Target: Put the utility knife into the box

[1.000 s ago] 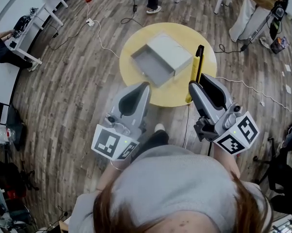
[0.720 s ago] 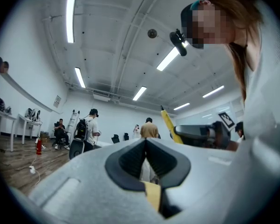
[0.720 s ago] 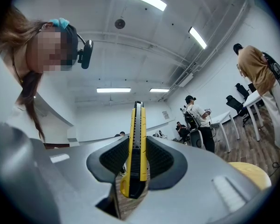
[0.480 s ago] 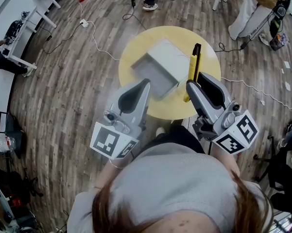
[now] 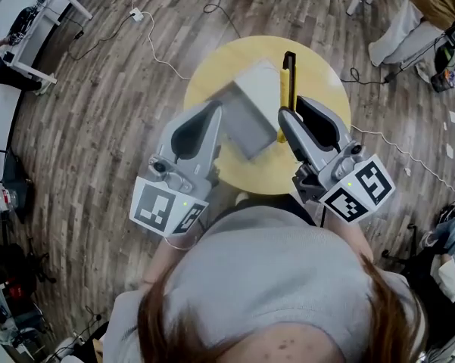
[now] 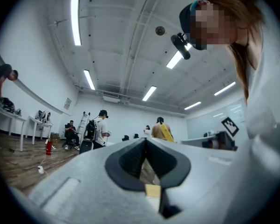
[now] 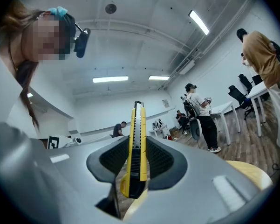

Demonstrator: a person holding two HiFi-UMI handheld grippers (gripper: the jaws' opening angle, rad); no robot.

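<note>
Yellow shows twice in the head view: the round worktop (image 5: 322,78) and the utility knife (image 5: 289,89). The knife sticks out of my right gripper (image 5: 287,119) and points away from me, just beside the grey box (image 5: 257,97). I cannot tell whether knife and box touch. That gripper hides the knife's near end. The box is smeared by blur and my left gripper (image 5: 213,112) covers its near left corner, so I cannot make out its inside or whether it stands open. My hair and grey top fill the bottom of the view and hide both my hands.

In the left gripper view, the jaws meet at their tips with nothing between them. Behind the tips a small gap shows only a strip of wooden floor and a scrap of yellow.

In the right gripper view, the knife stands upright between the dark pads (image 7: 163,160). They press on its yellow and black handle from both sides, so the jaws are narrow on it. Its tip rises above the jaws and its butt hangs below the pads. The gripper's grey body cuts the worktop down to a curved edge at lower right. The people (image 7: 202,115) far behind are too small to make out.
</note>
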